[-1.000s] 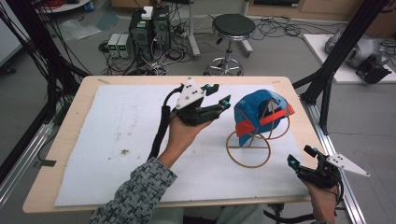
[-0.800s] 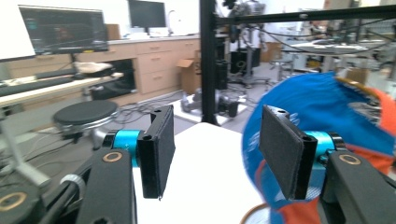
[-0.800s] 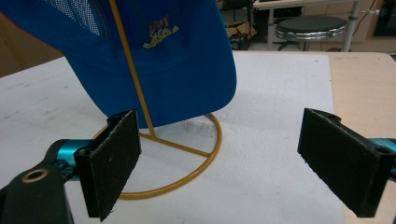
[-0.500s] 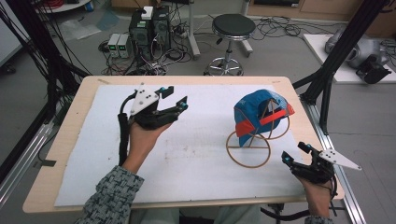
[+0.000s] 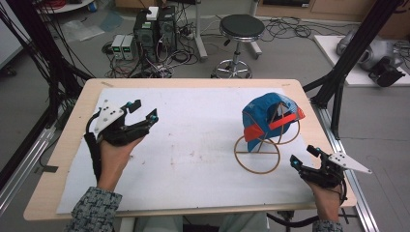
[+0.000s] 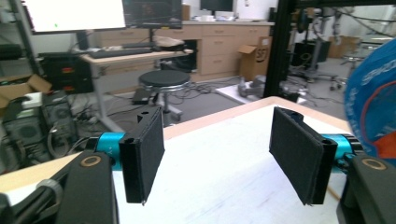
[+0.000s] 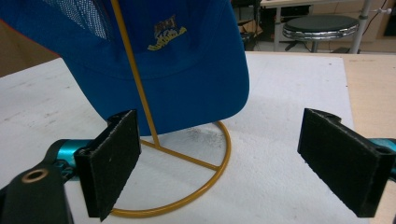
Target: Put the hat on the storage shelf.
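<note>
A blue cap (image 5: pixel 265 116) with a red band hangs on a gold wire stand (image 5: pixel 257 156) at the right of the white sheet. The right gripper view shows the cap (image 7: pixel 177 60) with its yellow logo close ahead, over the stand's ring (image 7: pixel 205 186). My right gripper (image 5: pixel 303 157) is open near the table's front right corner, just right of the ring, with nothing between its pads (image 7: pixel 114 158). My left gripper (image 5: pixel 144 111) is open over the sheet's left side, far from the cap. Its jaws stand wide apart, and the cap's edge (image 6: pixel 373 102) shows at the right.
The white sheet (image 5: pixel 193 145) covers most of the wooden table (image 5: pixel 58 159). Black frame posts (image 5: pixel 345 63) rise beside the table's right edge. Beyond the far edge stand a stool (image 5: pixel 239 29) and computer boxes (image 5: pixel 154 26) among cables.
My left gripper has swept from beside the cap leftward across the sheet to its left side, staying open. The right gripper has barely shifted.
</note>
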`<action>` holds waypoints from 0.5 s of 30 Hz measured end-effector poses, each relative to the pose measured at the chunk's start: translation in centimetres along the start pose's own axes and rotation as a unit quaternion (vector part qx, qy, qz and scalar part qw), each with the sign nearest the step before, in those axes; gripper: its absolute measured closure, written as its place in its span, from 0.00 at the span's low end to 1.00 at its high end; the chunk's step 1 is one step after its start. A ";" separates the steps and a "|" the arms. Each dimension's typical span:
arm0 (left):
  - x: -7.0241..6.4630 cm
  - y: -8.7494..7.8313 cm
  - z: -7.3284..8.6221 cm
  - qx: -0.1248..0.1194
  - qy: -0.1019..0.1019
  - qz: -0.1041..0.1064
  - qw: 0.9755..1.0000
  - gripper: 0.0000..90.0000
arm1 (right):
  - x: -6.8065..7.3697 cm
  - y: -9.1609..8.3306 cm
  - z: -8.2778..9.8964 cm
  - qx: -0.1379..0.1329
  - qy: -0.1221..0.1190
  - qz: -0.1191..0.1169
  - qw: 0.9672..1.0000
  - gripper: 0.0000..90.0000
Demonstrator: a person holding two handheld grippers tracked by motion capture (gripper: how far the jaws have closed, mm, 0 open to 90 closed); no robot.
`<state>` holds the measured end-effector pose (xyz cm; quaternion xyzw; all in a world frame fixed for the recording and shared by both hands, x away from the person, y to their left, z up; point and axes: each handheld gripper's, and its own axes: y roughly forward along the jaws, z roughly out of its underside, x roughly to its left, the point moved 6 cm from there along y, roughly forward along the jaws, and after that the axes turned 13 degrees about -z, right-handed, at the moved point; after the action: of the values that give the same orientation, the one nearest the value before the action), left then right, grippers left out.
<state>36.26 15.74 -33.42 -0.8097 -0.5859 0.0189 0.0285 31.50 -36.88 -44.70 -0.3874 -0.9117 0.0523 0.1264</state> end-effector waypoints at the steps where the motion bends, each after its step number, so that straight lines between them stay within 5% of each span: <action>1: 0.4 -0.3 0.2 -0.001 0.005 -0.005 1.000 0.38 | 0.0 0.1 0.0 0.000 0.001 0.000 1.000 0.14; 8: 2.9 -2.0 1.9 0.008 0.025 -0.040 0.999 0.34 | 0.3 0.3 0.0 0.003 -0.001 -0.001 1.000 0.14; 15: 5.2 -3.8 4.0 0.019 0.011 -0.065 0.998 0.31 | 0.4 0.6 -0.1 0.006 0.000 -0.001 1.000 0.14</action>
<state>34.04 21.94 -37.11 -0.7696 -0.6362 0.0190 0.0513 31.72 -36.15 -44.68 -0.3858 -0.9118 0.0579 0.1285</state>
